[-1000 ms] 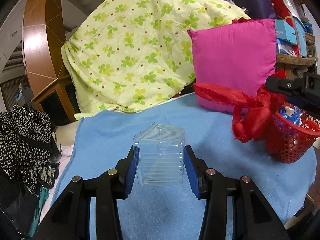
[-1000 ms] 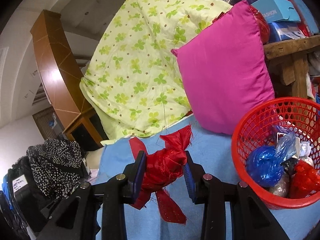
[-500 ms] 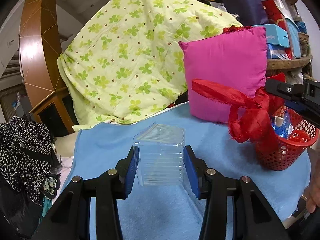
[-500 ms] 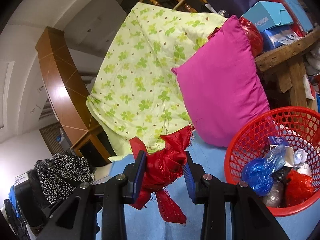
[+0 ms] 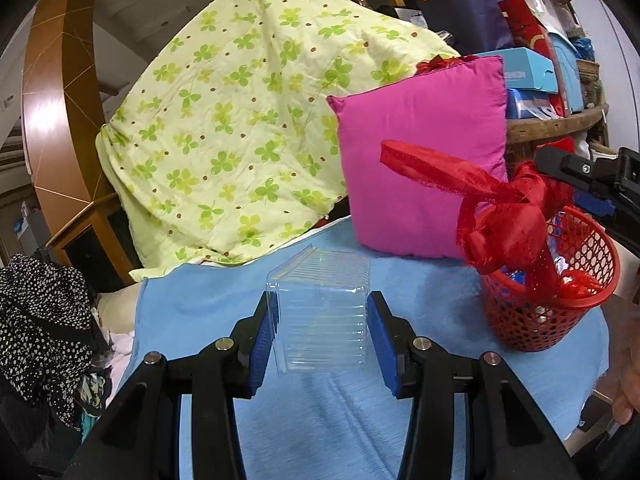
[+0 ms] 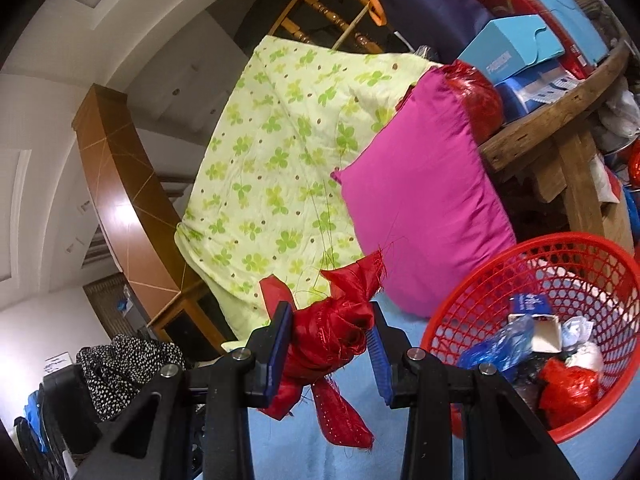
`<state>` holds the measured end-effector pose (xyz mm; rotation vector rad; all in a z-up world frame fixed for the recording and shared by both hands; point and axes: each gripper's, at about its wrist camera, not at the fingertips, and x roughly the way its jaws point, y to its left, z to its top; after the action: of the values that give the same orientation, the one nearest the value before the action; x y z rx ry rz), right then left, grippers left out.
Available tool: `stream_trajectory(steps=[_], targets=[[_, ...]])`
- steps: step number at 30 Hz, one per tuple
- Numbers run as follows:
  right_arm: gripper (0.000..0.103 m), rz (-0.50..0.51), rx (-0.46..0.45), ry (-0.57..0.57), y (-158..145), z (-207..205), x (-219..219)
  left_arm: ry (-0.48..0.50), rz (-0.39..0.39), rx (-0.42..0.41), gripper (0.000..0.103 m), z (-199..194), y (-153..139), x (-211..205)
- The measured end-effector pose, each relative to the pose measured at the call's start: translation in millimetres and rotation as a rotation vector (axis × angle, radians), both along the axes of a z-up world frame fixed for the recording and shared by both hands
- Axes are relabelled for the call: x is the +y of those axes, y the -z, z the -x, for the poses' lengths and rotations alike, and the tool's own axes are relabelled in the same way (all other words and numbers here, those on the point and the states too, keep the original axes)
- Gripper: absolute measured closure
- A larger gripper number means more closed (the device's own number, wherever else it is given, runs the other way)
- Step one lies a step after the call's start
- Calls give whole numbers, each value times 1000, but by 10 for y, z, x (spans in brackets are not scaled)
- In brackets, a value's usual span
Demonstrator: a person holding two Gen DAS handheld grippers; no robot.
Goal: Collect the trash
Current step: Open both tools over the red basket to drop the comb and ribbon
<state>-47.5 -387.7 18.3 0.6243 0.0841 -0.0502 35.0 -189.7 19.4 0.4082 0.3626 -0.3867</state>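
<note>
My left gripper [image 5: 320,332] is shut on a clear ribbed plastic container [image 5: 322,316], held above the blue cloth [image 5: 320,420]. My right gripper [image 6: 330,344] is shut on a crumpled red ribbon [image 6: 332,336]. In the left wrist view the red ribbon [image 5: 504,216] hangs over the left rim of the red mesh basket [image 5: 548,320], with the right gripper's black body above it. The basket [image 6: 472,316] sits low and right of my right gripper and holds blue, red and white trash.
A pink pillow [image 5: 420,152] leans behind the basket against a green clover quilt [image 5: 240,140]. A wooden shelf [image 6: 552,112] with boxes stands at the right. Black spotted clothing [image 5: 36,320] lies off the cloth's left edge.
Both grippers have risen, keeping their loads. The right gripper with the ribbon has moved up and over the basket's rim; the basket now looks lower in both views.
</note>
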Motion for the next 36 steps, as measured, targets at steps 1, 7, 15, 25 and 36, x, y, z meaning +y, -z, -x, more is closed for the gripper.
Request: stream_trajectory(steps=[1,7,15,25,36], targets=[[63,-3,-4,7,-3,23,-30,6,1,2,55,9,5,-36],[63,-42,-20,60,15,179,-285,36,-6,8,55,39,31,-206],[63,-64,-32,132,40,415,-536,79,-5,4,55,94,12,-426],[63,-58,-28,226,84,714,-800,151,0,-11,55,206,-60,-760],[63,-130,-56,344,162,1045,-1172,254,54,60,55,215,-130,-1190]])
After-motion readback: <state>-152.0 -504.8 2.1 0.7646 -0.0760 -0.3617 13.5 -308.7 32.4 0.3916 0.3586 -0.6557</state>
